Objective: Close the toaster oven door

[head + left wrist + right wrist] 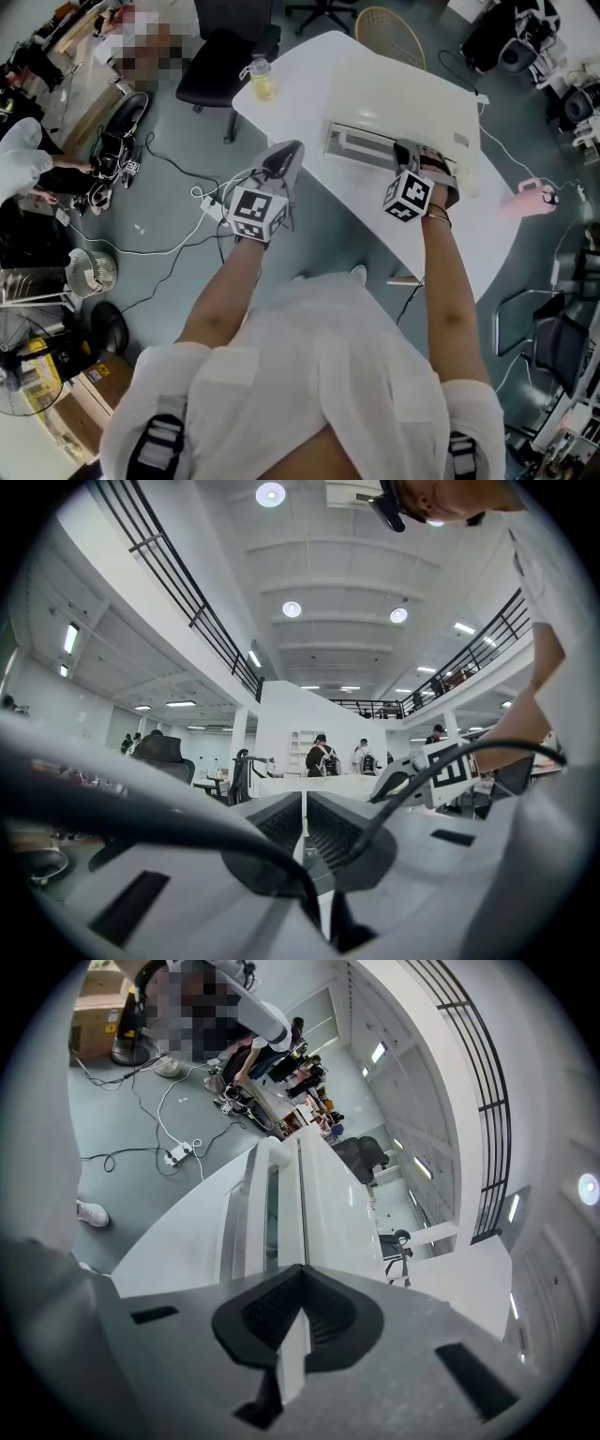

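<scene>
The white toaster oven (403, 103) stands on the white counter (375, 225), its glazed door (361, 145) facing the person. The right gripper (300, 1312) has its jaws pinched on the door's thin white edge. The left gripper (304, 832) has its jaws together, empty, beside the counter. The door is probably rigid, light and smooth; that free edge suits gripping, not the glass.

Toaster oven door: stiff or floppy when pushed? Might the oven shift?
The door looks a rigid framed panel, so probably swings without flexing. The toaster oven sits on a smooth table; a hard push might slide it.
</scene>
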A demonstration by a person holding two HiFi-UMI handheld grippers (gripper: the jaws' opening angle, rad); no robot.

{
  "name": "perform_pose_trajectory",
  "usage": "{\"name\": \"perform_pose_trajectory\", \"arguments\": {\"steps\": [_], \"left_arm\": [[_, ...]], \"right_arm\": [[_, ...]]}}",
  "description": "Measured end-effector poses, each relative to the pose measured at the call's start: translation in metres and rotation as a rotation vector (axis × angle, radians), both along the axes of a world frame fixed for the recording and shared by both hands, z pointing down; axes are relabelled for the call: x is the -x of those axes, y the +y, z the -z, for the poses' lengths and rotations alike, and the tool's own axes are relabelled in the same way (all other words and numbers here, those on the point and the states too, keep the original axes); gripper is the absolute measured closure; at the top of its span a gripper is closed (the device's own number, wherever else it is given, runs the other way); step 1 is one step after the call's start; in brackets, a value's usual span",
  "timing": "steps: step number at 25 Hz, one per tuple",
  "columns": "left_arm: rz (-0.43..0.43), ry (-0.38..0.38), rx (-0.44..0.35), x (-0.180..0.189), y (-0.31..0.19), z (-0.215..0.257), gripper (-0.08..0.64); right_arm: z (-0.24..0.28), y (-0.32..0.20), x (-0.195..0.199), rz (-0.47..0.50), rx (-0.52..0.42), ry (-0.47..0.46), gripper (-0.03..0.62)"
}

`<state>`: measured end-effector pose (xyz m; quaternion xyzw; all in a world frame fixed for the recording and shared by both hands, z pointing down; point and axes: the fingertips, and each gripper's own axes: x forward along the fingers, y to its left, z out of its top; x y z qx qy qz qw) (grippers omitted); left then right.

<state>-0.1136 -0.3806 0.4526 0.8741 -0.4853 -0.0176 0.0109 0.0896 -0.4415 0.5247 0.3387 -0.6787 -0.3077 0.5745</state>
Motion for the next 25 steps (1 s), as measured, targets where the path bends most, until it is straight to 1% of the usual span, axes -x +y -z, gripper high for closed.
{"name": "perform_pose_trajectory", "arguments": {"steps": [4,8,15,25], "left_arm": [[0.004,-0.002,0.002,0.0013,-0.0016,0.0005,0.541],[0.008,-0.003,0.005,0.0019,-0.0039,0.0003,0.541],[0.01,-0.002,-0.003,0.0034,-0.0026,0.004,0.541],[0.013,-0.013,-0.012,0.0037,0.001,0.006,0.541]], "right_arm": [[0.0012,-0.0046,0.0006,0.008,-0.013,0.01,0.591],[0.0016,-0.0075,0.0026,0.017,-0.008,0.011,0.591],[0.0028,-0.008,0.0046,0.025,-0.03,0.03,0.591],[0.0033,-0.0042,0.002,0.031,-0.047,0.032,0.589]]}}
